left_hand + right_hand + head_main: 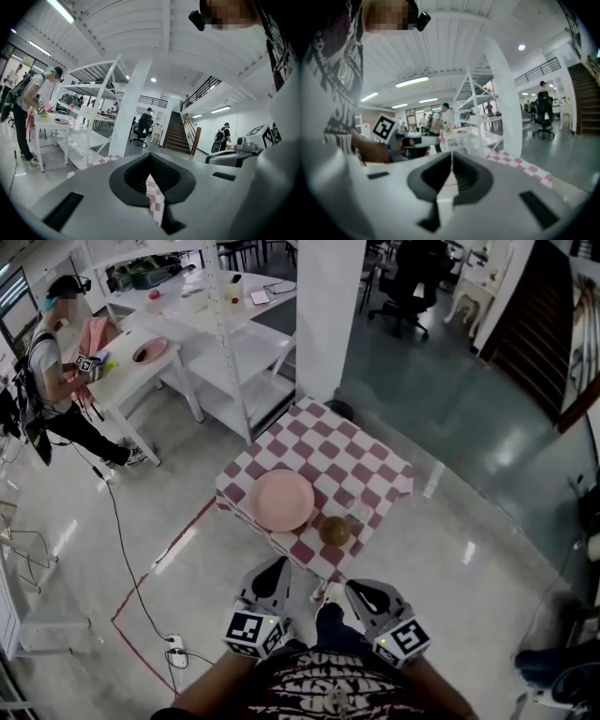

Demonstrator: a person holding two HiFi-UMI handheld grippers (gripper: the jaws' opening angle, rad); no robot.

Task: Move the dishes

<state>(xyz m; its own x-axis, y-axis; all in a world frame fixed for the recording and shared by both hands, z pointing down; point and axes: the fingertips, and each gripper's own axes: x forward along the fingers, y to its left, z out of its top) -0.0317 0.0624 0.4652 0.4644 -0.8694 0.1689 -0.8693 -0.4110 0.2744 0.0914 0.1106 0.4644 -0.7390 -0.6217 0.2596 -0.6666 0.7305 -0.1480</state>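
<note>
Head view: left gripper (278, 564) and right gripper (358, 588), fingers clenched (nothing held), near the desk (366, 463) with pink plate (283, 500) and bowl (335, 531).

Held low, side by side, pointing forward and slightly down. Left gripper (150, 158): jaws together, nothing between the fingertips. Right gripper (451, 157): likewise closed, empty.

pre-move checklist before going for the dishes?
1. Left hand-held gripper empty: ok, jaws together, nothing between them.
2. Right hand-held gripper empty: ok, jaws together.
3. Jaws open for a grasp: not ok, both shut.
4. Pink plate free to lift: ok, nothing on it, sits on checkered table.
5. Brown bowl located: ok, beside the plate near the table's near edge.
6. Bowl contents: cannot tell.
</note>
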